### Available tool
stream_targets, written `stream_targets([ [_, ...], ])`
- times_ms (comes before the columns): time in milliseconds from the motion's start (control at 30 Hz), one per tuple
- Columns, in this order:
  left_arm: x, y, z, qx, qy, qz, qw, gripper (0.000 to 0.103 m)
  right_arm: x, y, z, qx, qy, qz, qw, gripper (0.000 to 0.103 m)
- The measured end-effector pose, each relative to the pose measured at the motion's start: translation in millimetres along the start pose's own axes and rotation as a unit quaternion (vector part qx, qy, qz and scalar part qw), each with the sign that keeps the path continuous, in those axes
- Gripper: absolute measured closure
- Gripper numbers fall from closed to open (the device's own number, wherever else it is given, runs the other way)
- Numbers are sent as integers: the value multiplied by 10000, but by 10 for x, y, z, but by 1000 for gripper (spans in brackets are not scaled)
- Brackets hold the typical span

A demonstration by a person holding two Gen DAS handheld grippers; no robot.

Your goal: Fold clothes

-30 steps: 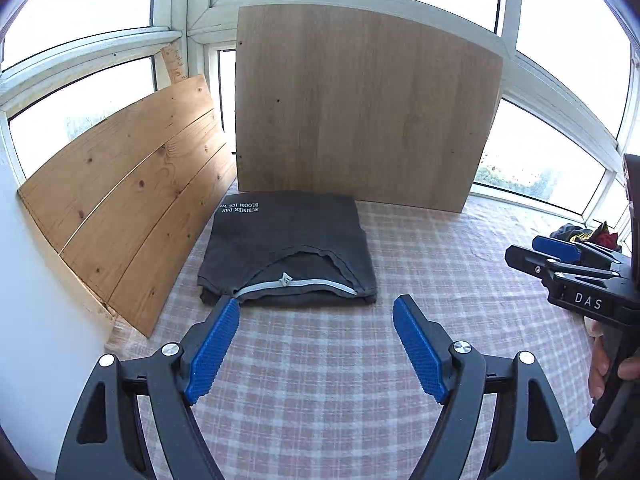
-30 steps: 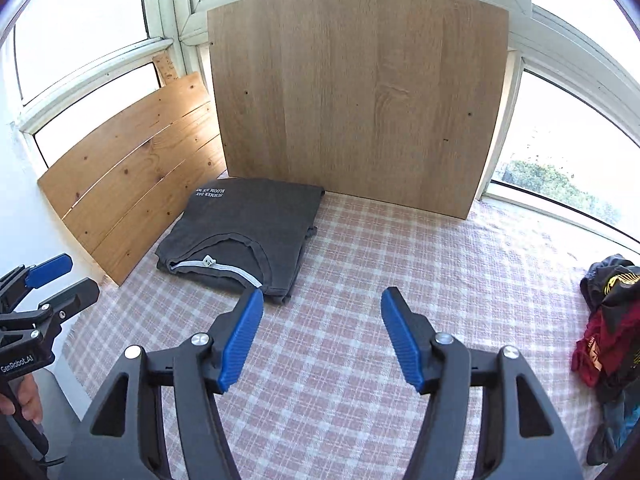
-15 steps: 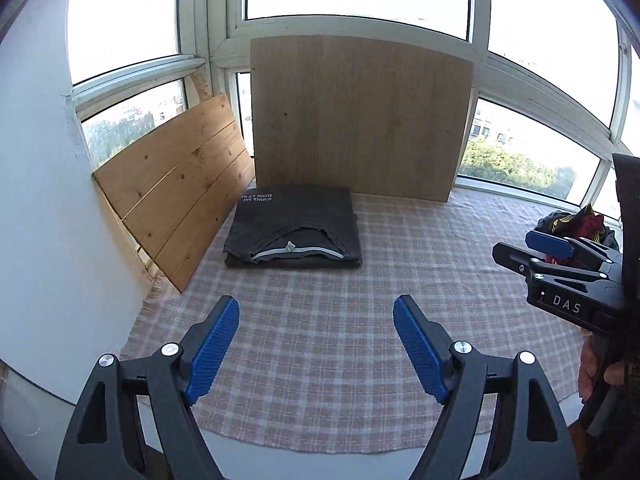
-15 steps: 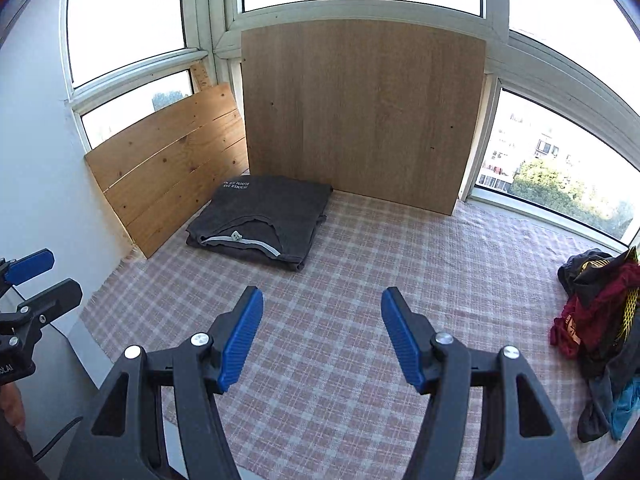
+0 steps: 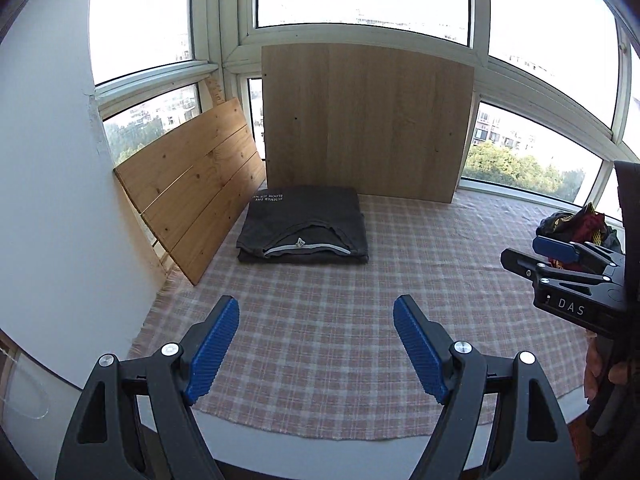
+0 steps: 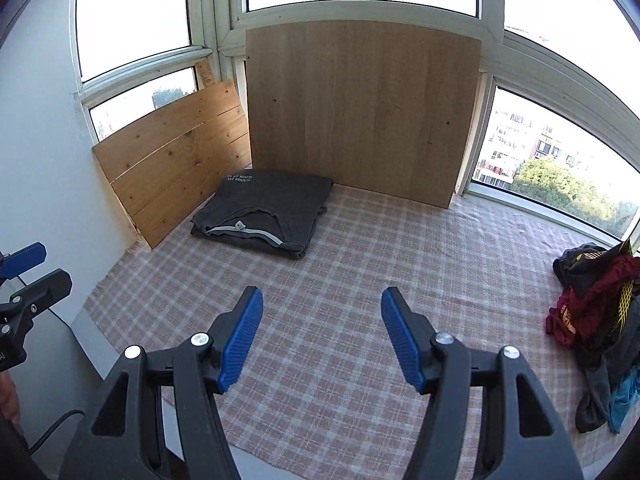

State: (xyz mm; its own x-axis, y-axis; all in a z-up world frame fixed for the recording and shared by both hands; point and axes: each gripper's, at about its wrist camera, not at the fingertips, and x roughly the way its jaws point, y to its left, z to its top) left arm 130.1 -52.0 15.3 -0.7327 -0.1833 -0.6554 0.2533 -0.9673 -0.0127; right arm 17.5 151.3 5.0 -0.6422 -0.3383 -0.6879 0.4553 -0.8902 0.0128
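Beyond both sets of fingers: one dark shirt folded, a heap waiting.

Ahead and left of the left gripper (image 5: 316, 344), the folded grey T-shirt (image 5: 304, 224) lies flat in the corner made by the leaning pine planks (image 5: 192, 188) and the smooth upright board (image 5: 364, 120), probably parked clear of the work area. Both the left gripper and the right gripper (image 6: 322, 340) hang with ribbed blue fingers (image 6: 242, 340) spread wide, holding nothing, over the woven checked cloth (image 6: 360, 288) on the counter. Right of the right fingers, well apart, slumps the crumpled clothes pile (image 6: 596, 320).
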Motion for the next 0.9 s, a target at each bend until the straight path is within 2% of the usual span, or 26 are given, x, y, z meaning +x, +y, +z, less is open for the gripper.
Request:
stream_targets([
  [200,-46,-2,-3,-3,-66,69,10000,25,-7,-15,-23,23,28,-15,10000,42],
  [900,51,-11,21,-17,59,7,10000,25,55,-37,-13,49,70,-82,9999,42],
])
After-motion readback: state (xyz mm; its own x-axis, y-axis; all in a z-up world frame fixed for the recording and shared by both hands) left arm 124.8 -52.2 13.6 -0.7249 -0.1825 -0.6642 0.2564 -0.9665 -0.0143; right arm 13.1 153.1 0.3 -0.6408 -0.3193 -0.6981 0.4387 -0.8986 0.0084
